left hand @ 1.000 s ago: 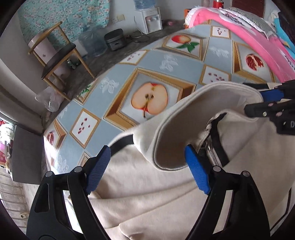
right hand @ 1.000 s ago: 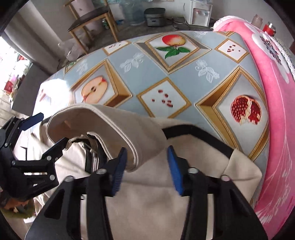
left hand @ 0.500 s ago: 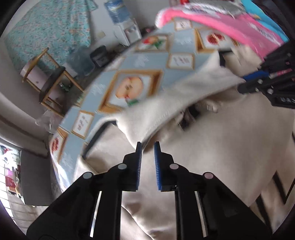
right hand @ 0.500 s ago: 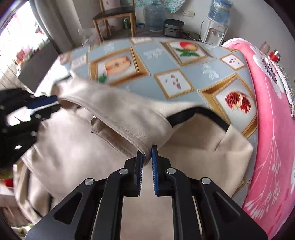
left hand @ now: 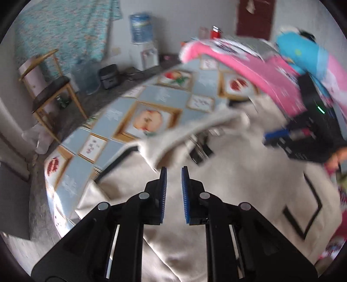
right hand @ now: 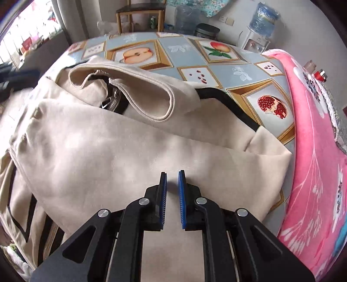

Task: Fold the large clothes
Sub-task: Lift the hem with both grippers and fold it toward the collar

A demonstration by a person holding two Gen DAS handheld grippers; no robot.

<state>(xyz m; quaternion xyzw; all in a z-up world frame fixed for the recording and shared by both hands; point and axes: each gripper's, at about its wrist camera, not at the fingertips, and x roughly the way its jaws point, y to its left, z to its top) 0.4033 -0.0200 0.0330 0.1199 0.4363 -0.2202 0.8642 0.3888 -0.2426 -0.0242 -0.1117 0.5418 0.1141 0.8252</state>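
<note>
- The jacket, cream with black trim, lies spread over the near half of the worktop. Its collar is at the far side, rolled open.
- The worktop has a pale blue cloth printed with framed fruit pictures: a halved apple, a whole apple with leaves, a pomegranate and scattered seeds. No words can be made out on it.
- Just below the collar, a dark zip pull carries a white swoosh-like tick. This is the only brand mark that reads, and no letters show beside it.
- The right claw hangs over the flat chest panel of the jacket, near its right edge. It is closed to a narrow slit, and no fold of cloth shows between the blue pads.
- The left claw is also closed to a narrow slit. In the left wrist view the collar's edge ends right at its left tip. That view is too blurred to tell whether the edge is pinched.
- A pink blanket with white flower prints is heaped along the right side of the worktop, touching the jacket's edge.
- Beyond the worktop stand a white water dispenser with a blue bottle on top, its label unreadable, and a wooden chair.
</note>
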